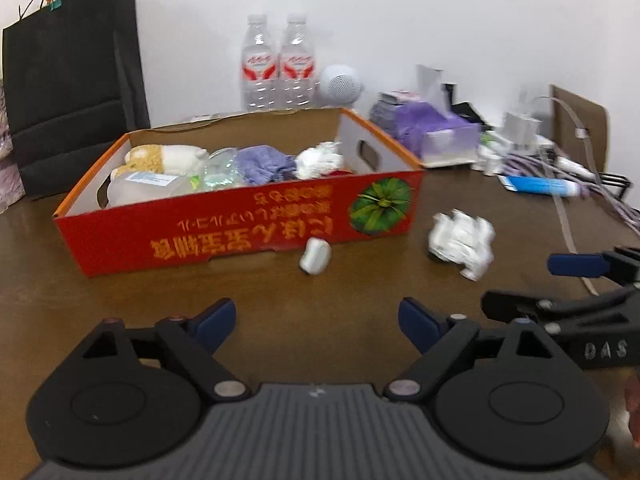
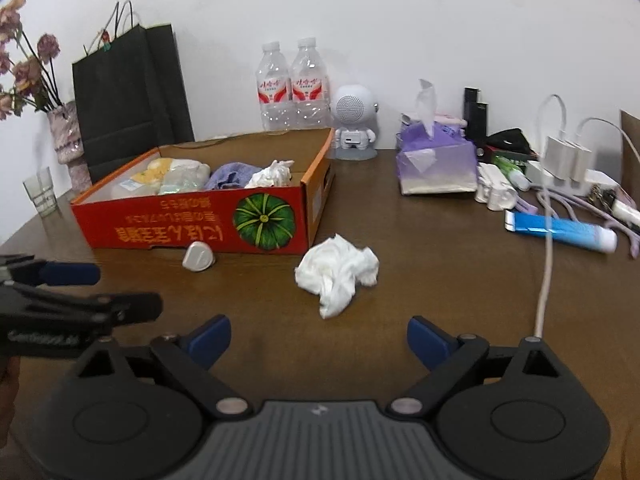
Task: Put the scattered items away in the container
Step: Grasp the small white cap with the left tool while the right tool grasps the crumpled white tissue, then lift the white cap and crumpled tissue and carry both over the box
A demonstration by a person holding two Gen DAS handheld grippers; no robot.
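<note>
A red cardboard box (image 1: 240, 236) (image 2: 192, 228) sits on the brown table and holds a purple cloth (image 1: 264, 162), a crumpled tissue, a plastic bottle and other items. A small white earbud case (image 1: 316, 256) (image 2: 199, 257) lies on the table against the box's front wall. A crumpled white tissue (image 1: 462, 242) (image 2: 338, 270) lies to its right. My left gripper (image 1: 316, 322) is open and empty, short of the case. My right gripper (image 2: 319, 338) is open and empty, short of the tissue; it also shows in the left wrist view (image 1: 532, 284).
Two water bottles (image 2: 294, 86), a white robot speaker (image 2: 354, 124) and a black paper bag (image 2: 128, 96) stand at the back. A purple tissue pack (image 2: 436, 164), chargers, cables and a blue tube (image 2: 560, 232) crowd the right. A glass (image 2: 40, 194) and vase stand far left.
</note>
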